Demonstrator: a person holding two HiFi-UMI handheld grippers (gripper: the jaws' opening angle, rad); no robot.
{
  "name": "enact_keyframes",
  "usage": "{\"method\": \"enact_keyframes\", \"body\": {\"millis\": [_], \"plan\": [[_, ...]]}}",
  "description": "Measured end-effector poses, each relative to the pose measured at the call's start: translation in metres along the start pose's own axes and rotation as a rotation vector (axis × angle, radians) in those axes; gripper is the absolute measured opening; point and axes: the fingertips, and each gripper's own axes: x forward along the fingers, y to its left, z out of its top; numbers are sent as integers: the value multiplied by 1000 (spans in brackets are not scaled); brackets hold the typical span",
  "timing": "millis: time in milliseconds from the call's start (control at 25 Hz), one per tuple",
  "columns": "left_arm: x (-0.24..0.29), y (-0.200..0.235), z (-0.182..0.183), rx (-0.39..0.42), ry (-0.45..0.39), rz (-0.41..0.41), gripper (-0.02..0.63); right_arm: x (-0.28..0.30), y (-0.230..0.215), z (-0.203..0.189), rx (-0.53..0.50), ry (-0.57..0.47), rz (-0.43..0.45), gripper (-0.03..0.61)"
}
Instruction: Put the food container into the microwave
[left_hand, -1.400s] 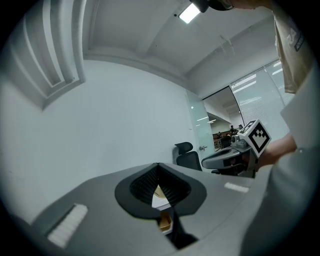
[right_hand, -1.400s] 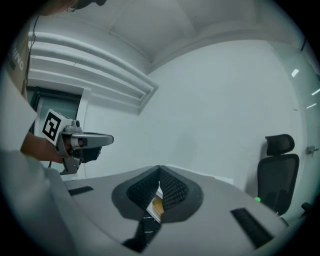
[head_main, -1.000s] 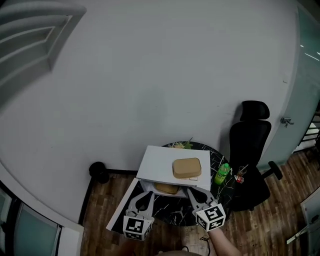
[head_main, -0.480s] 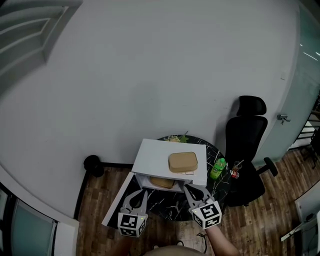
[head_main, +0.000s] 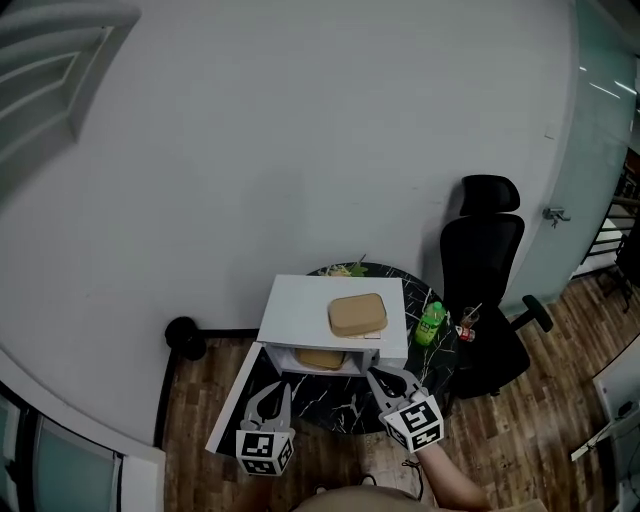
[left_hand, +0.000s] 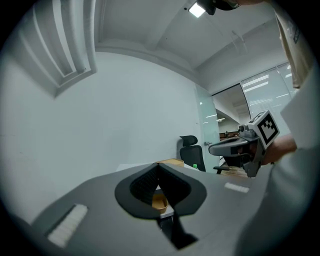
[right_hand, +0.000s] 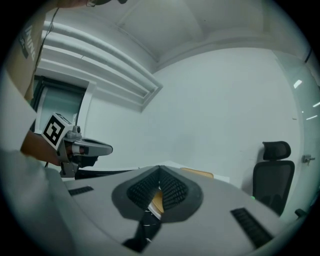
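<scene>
A white microwave (head_main: 305, 318) stands on a round black marble table (head_main: 345, 410), its door (head_main: 236, 398) swung open to the left. One tan food container (head_main: 322, 359) lies inside the cavity; it also shows through the jaw gaps as the container (left_hand: 160, 201) and the container (right_hand: 156, 201). A second tan container (head_main: 357, 314) rests on the microwave's top. My left gripper (head_main: 272, 388) and right gripper (head_main: 372, 372) hover in front of the opening, apart from it. Both are shut and hold nothing. Seen along the jaws, the left gripper (left_hand: 158, 166) and right gripper (right_hand: 159, 168) have their tips touching.
A green bottle (head_main: 431, 322) and a small red item (head_main: 466, 331) stand on the table right of the microwave. A black office chair (head_main: 482, 270) is close on the right. A black round object (head_main: 184, 336) sits on the wood floor by the wall.
Both grippers have drawn back a little from the microwave's opening. The container stays inside the cavity. The head view has shifted slightly.
</scene>
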Motion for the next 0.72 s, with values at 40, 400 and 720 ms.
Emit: {"method": "enact_keyframes", "body": {"millis": [40, 400, 720], "plan": [[0, -2, -2, -8, 1, -2, 8, -1, 3, -2, 7, 1, 3, 9], [-4, -20, -10, -28, -1, -29, 8, -16, 8, -22, 38, 39, -7, 9], [-15, -19, -34, -76, 46, -15, 8, -21, 19, -45, 53, 96, 9, 9]]}}
